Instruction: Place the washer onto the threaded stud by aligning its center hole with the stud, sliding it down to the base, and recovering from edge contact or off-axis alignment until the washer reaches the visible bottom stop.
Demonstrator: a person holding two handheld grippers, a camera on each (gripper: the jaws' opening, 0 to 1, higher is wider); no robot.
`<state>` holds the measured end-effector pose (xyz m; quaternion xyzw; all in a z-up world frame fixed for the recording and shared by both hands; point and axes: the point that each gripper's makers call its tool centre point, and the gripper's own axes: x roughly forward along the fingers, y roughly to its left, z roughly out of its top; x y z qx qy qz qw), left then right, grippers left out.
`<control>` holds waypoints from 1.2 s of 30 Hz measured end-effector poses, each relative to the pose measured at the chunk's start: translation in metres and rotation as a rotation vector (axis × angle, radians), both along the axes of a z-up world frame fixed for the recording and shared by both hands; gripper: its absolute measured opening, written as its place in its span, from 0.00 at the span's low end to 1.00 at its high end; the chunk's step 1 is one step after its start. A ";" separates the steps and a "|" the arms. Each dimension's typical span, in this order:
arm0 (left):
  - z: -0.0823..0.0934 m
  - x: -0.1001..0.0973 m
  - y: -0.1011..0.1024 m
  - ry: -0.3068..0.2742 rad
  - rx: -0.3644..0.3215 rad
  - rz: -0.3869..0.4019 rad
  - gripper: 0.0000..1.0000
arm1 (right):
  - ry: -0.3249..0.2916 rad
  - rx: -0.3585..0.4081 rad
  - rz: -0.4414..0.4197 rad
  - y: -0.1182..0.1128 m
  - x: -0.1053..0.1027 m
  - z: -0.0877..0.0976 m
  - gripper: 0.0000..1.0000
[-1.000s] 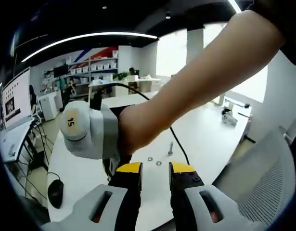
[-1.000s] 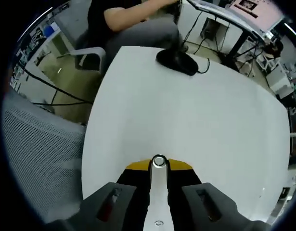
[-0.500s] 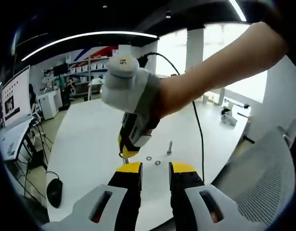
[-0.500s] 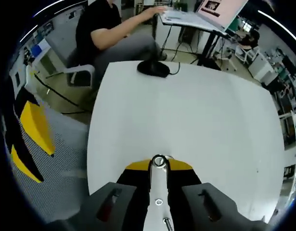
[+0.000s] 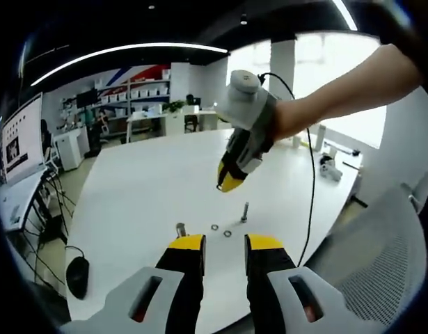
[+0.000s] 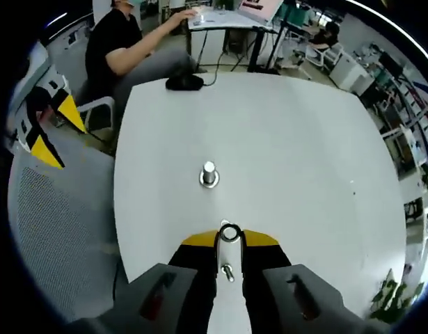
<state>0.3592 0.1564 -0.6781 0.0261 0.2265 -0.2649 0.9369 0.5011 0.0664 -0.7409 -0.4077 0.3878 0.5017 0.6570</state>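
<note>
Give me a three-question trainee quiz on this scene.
1. True or false: the right hand-held gripper rests on the white table.
2. What sits between the right hand-held gripper's tips? A) a washer B) a mouse C) nothing
3. Fill in: in the left gripper view, ___ loose washers lie on the table near the upright stud.

Key: 1 false, it hangs above the table; 2 A; 3 two.

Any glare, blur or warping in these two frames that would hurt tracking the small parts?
Left gripper view: windows behind the arm blow out white; the stud and washers are tiny but sharp. Right gripper view: even light on the table, soft shadows, strong fisheye bending at the edges; the washer at the right gripper is crisp.
</note>
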 end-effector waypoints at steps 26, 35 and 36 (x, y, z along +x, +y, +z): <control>-0.009 -0.002 0.000 0.037 0.024 -0.001 0.20 | 0.104 -0.115 -0.028 -0.060 -0.006 -0.061 0.14; -0.009 -0.001 0.000 0.038 0.023 0.002 0.20 | 0.116 -0.134 -0.021 -0.062 -0.005 -0.069 0.14; -0.010 -0.002 0.000 0.039 0.024 0.000 0.20 | 0.120 -0.127 -0.026 -0.061 -0.005 -0.069 0.14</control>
